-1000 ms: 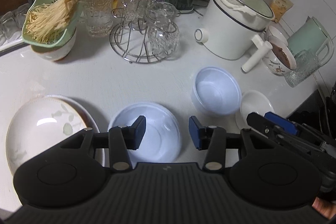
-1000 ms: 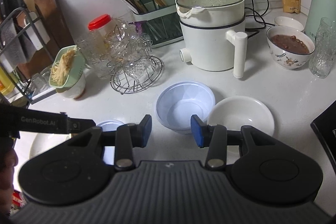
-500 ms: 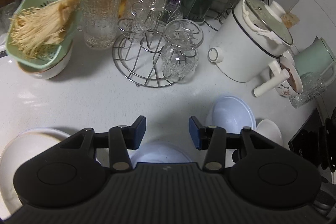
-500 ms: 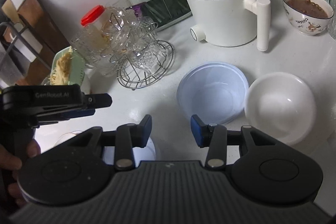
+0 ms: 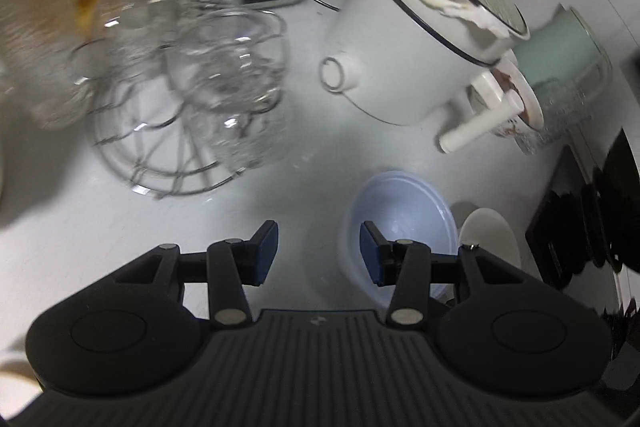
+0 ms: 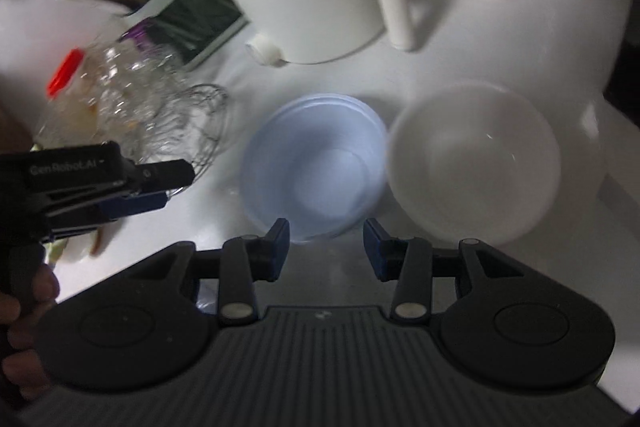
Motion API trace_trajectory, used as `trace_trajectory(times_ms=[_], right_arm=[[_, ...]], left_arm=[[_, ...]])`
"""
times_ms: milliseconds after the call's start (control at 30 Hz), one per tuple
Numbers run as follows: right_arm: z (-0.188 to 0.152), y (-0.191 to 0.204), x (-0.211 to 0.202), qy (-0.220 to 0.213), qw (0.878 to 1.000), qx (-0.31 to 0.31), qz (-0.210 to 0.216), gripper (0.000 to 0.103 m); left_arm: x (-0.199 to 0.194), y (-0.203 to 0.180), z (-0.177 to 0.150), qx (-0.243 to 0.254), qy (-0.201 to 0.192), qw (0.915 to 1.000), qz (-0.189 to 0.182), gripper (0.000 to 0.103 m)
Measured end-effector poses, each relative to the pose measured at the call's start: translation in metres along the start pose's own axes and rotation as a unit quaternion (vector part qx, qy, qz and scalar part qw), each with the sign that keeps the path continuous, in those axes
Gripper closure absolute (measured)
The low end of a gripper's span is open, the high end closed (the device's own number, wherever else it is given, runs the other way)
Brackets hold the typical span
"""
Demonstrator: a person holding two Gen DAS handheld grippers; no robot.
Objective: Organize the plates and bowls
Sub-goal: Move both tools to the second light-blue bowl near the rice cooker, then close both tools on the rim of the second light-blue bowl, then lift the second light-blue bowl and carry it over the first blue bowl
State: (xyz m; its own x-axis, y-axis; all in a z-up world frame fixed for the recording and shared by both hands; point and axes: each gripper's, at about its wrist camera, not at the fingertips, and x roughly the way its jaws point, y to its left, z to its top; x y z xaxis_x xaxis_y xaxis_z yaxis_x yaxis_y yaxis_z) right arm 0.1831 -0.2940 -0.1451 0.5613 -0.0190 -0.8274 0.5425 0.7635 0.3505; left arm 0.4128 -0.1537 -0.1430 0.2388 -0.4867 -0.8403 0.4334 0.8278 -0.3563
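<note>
The blue bowl (image 6: 314, 165) is seen on the table (image 6: 500, 67), touching the white bowl (image 6: 474, 163) — directly ahead of the right tool (image 6: 325, 245), the nearer one. Both the right and the left tool (image 5: 318, 253) are held wide open, empty.

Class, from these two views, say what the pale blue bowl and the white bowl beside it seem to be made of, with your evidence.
Pale blue bowl: probably plastic, thin, slightly translucent wall with a stepped rim and soft sheen. White bowl: likely glazed ceramic, opaque with small sharp highlights, though blur leaves melamine possible.
</note>
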Motion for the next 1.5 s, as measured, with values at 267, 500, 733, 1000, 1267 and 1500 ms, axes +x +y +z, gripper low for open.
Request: trace_trajectory(times_ms=[267, 500, 733, 1000, 1267, 1500], right_arm=[[0.003, -0.006, 0.013, -0.008, 0.998, 0.055, -0.008, 0.058], [0.004, -0.008, 0.018, -0.018, 0.996, 0.085, -0.01, 0.058], [0.005, -0.008, 0.025, -0.021, 0.995, 0.1, -0.002, 0.058], [0.006, -0.012, 0.027, -0.031, 0.993, 0.116, 0.008, 0.06], [0.008, -0.011, 0.032, -0.03, 0.994, 0.107, 0.02, 0.081], [0.011, -0.008, 0.026, -0.036, 0.994, 0.096, 0.034, 0.085]], left_arm=[[0.028, -0.014, 0.018, 0.049, 0.035, 0.9981, -0.01, 0.052], [0.043, -0.017, 0.021, 0.068, 0.05, 0.9963, -0.007, 0.054], [0.052, -0.024, 0.02, 0.087, 0.056, 0.9946, -0.005, 0.06], [0.058, -0.026, 0.018, 0.103, 0.056, 0.9932, 0.006, 0.079], [0.056, -0.022, 0.015, 0.096, 0.052, 0.994, 0.01, 0.094], [0.038, -0.018, 0.016, 0.083, 0.04, 0.9957, 0.013, 0.096]])
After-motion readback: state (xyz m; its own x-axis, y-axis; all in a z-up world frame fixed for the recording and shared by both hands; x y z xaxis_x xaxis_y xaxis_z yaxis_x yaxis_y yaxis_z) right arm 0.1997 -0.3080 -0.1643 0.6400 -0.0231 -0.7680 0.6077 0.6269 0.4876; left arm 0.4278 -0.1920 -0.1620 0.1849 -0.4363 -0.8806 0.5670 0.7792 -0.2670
